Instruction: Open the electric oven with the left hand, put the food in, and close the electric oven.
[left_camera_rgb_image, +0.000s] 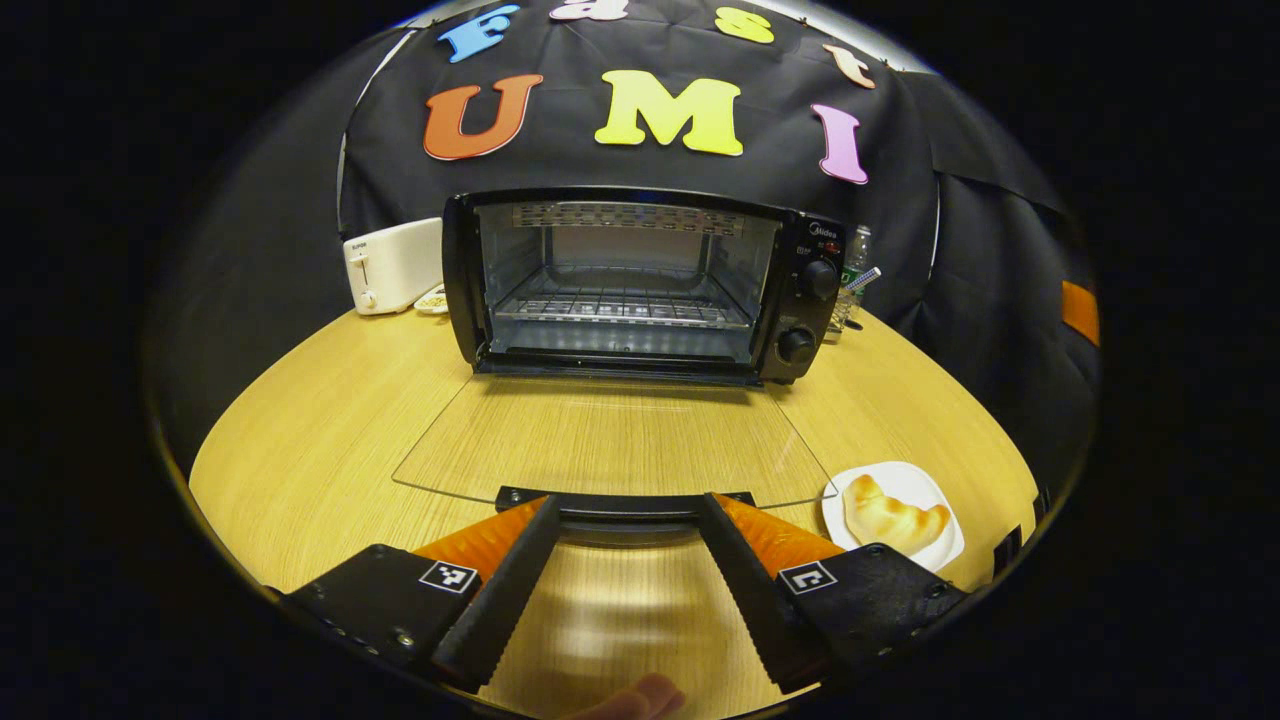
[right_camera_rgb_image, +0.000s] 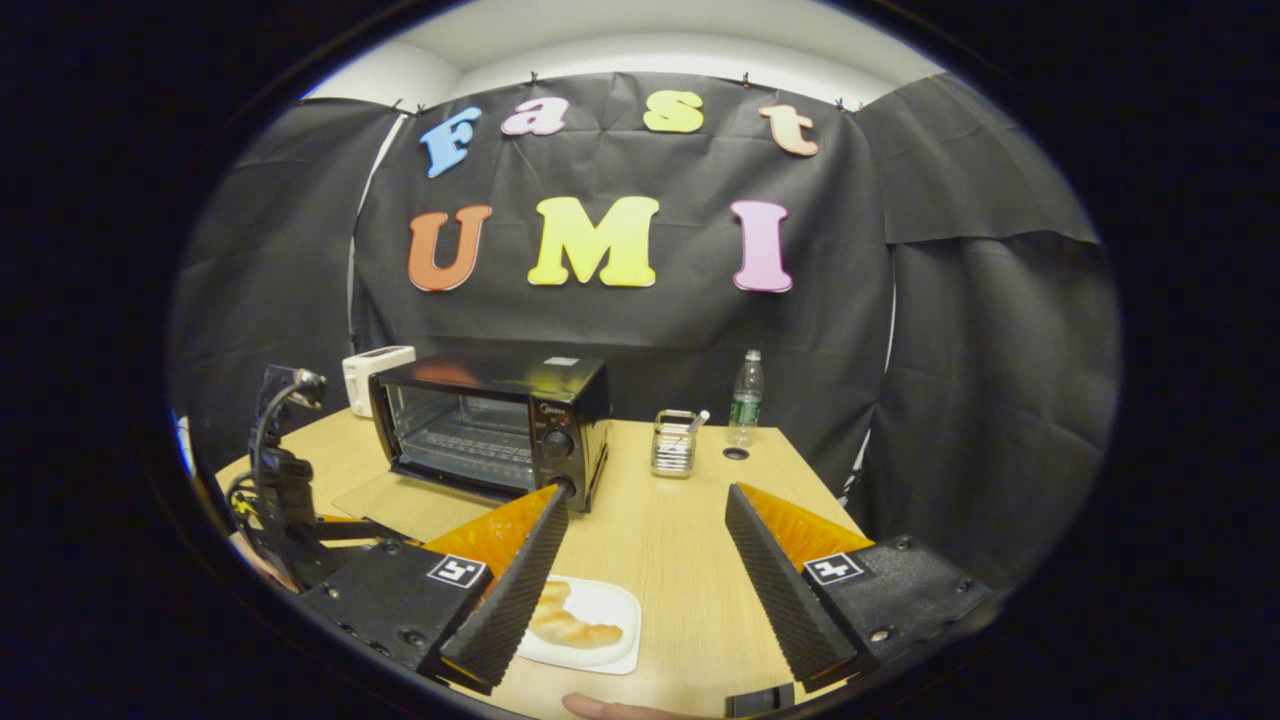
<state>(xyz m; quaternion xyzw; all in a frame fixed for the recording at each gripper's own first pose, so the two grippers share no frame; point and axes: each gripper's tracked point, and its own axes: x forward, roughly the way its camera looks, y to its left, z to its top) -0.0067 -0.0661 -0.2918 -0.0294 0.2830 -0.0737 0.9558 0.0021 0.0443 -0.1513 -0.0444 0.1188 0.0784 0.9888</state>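
Left gripper view: electric oven (left_camera_rgb_image: 640, 285) stands open at the table's (left_camera_rgb_image: 300, 440) far side, glass door (left_camera_rgb_image: 610, 440) folded flat. Left gripper (left_camera_rgb_image: 627, 515) spread wide, fingertips at the door handle (left_camera_rgb_image: 625, 500), not pinching it. Croissant (left_camera_rgb_image: 893, 515) on white plate (left_camera_rgb_image: 935, 500), right of the door.

Right gripper view: right gripper (right_camera_rgb_image: 645, 505) wide, holding nothing, above the plate (right_camera_rgb_image: 610, 625) with croissant (right_camera_rgb_image: 565, 620).

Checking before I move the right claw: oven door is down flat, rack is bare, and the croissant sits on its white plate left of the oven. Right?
One slip: the croissant on its white plate lies to the right of the oven, on the knob side, as the left gripper view shows. The door is down flat and the rack is bare.
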